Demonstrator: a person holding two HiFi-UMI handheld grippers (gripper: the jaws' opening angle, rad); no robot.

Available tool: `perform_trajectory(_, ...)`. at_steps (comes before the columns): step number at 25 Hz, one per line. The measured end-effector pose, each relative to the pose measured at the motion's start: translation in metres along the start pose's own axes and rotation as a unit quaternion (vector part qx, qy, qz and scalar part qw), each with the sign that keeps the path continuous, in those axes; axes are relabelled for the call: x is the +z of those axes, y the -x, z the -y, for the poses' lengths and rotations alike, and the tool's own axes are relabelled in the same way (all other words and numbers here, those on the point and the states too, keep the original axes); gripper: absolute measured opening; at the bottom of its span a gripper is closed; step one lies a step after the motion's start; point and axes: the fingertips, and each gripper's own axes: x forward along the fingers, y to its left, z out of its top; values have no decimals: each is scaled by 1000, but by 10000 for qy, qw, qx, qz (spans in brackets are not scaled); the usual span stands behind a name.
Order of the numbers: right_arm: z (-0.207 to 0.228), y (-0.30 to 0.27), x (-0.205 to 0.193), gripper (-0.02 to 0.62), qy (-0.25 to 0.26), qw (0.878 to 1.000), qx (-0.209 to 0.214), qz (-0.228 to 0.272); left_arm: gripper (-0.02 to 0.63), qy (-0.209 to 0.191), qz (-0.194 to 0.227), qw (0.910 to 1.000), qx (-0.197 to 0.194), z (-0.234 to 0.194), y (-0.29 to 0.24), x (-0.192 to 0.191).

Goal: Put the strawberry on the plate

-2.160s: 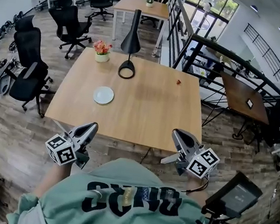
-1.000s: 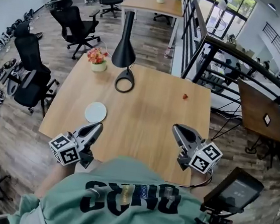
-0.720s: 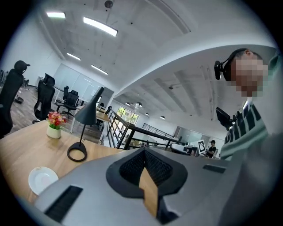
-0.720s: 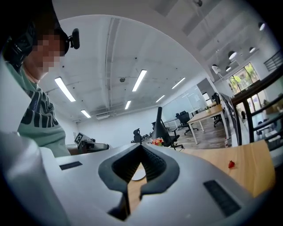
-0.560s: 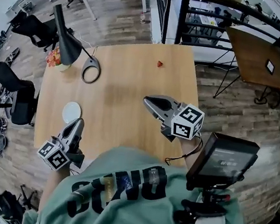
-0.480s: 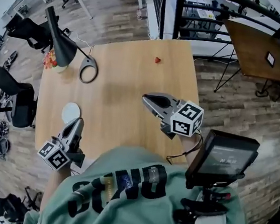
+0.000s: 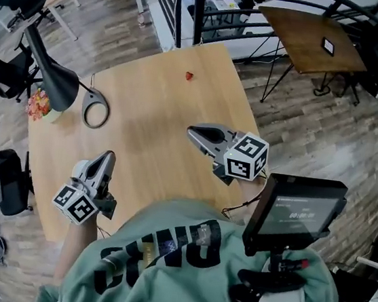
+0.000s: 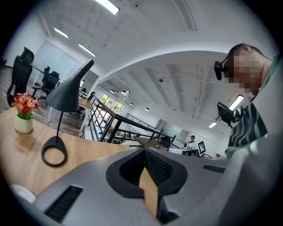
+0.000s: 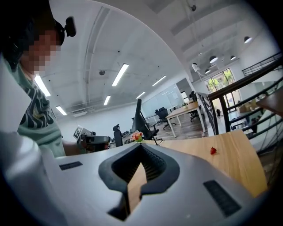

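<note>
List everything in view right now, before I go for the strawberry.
strawberry: one, red, alone on the table's far part
plate: one, white, only an edge shows, low in the left gripper view
lamp: one, black, ring base on the table's left part
flower pot: one, white with red flowers, beside the lamp
table: one, light wood
second table: one, dark brown, beyond the black railing
office chairs: several, black, on the floor to the left
screen: one, black, mounted at the person's right
left gripper: grey, jaws shut, empty, near left of the table
right gripper: grey, jaws shut, empty, pointing towards the strawberry
</note>
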Motion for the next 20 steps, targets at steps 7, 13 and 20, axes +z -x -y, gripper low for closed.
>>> perform_trajectory(7, -5, 2, -5, 5, -26, 9992, -358, -198, 2, -338, -217, 9975, -585, -2, -43, 9)
perform_trajectory(13, 27, -23, 4, 5, 29, 9996, -147, -245, 2, -343, -268, 9983, -383, -16, -71, 18)
perform_trajectory(20, 92, -45, 6, 5, 245, 9984, -428, -279, 2, -361, -470, 9977, -325, -30, -128, 13)
